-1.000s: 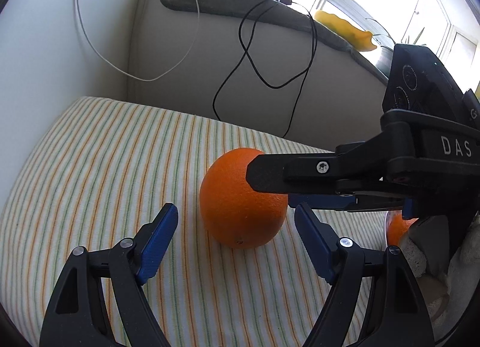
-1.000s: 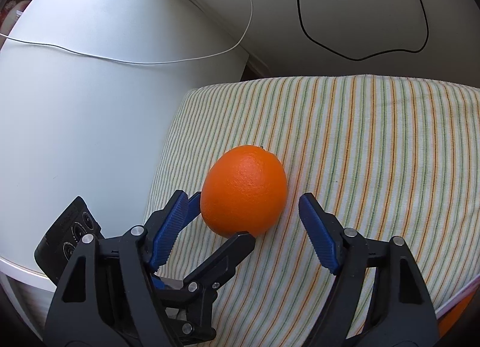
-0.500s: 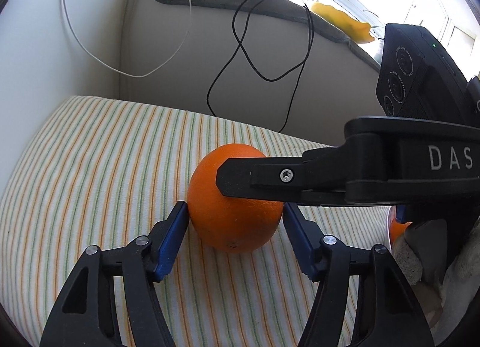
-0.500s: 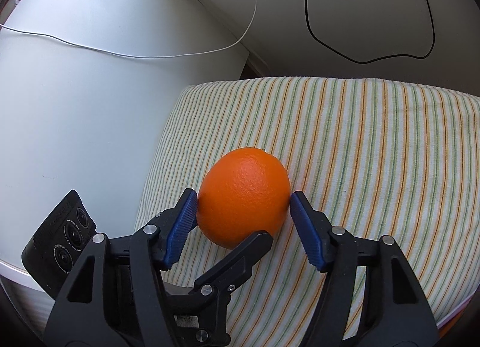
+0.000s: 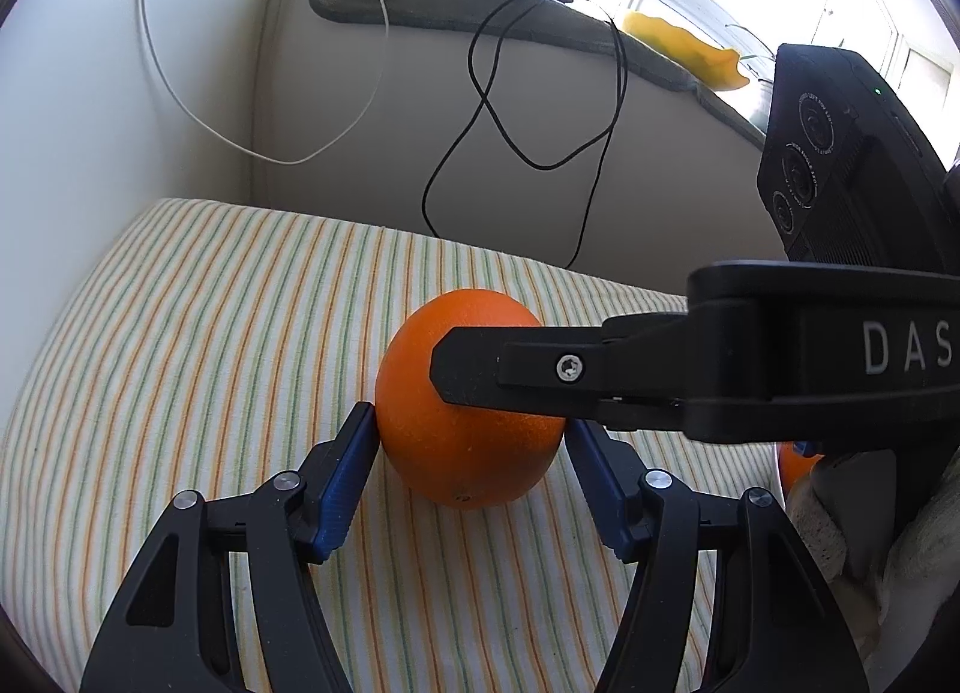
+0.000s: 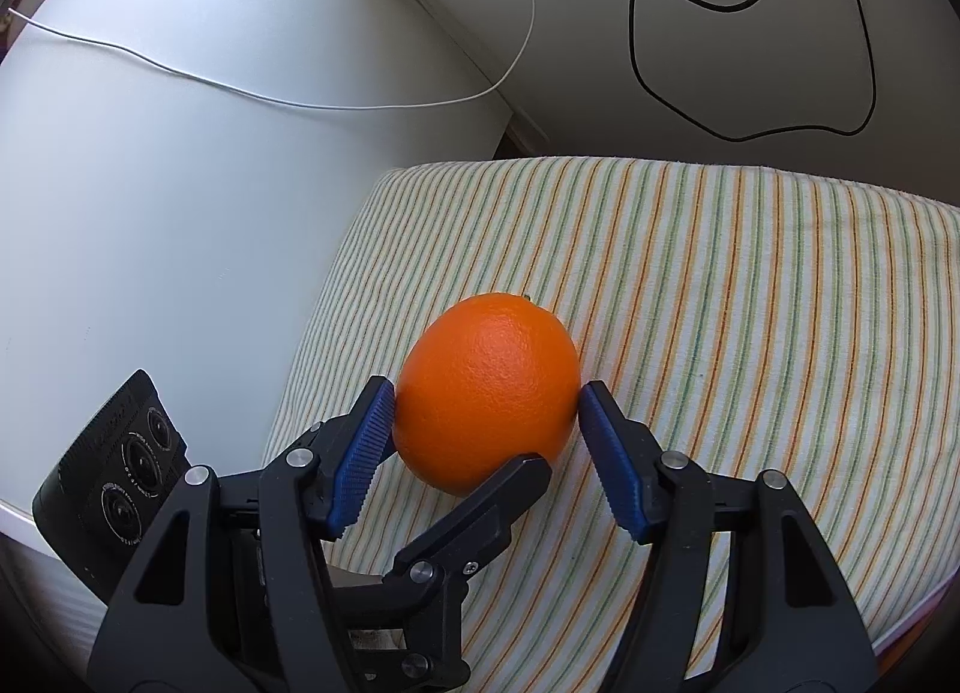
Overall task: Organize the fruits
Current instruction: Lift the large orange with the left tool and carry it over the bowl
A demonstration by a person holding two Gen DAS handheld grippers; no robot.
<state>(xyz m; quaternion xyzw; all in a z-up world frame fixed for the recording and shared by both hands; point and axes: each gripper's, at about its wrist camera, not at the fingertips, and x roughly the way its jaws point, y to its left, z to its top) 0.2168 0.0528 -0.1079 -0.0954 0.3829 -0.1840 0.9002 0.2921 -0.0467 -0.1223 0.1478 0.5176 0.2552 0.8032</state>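
Two grippers close on one orange (image 5: 471, 441) from different sides; the fruit sits on a striped cloth (image 5: 198, 333) of cream, green and orange lines, near the cloth's edge beside a white curved surface (image 6: 180, 183). The left gripper (image 5: 471, 432) has just been closing, and its blue pads (image 5: 348, 477) now press the orange's left and right flanks, so it grips the fruit; the right gripper (image 6: 486, 411) has just been closing too, and in its own view its blue pads touch both sides of the same orange, gripping it likewise. In the left wrist view the right gripper's black finger crosses in from the right edge and lies against the orange's upper front; in the right wrist view one black finger of the left gripper reaches up from below to the fruit's underside. A black cable (image 5: 480, 111) and a white cable (image 5: 360, 111) hang down a beige wall behind the cloth; a yellow object (image 5: 684, 48) lies on the ledge by the window; a sliver of a second orange fruit (image 5: 795, 462) shows at the right, mostly hidden.
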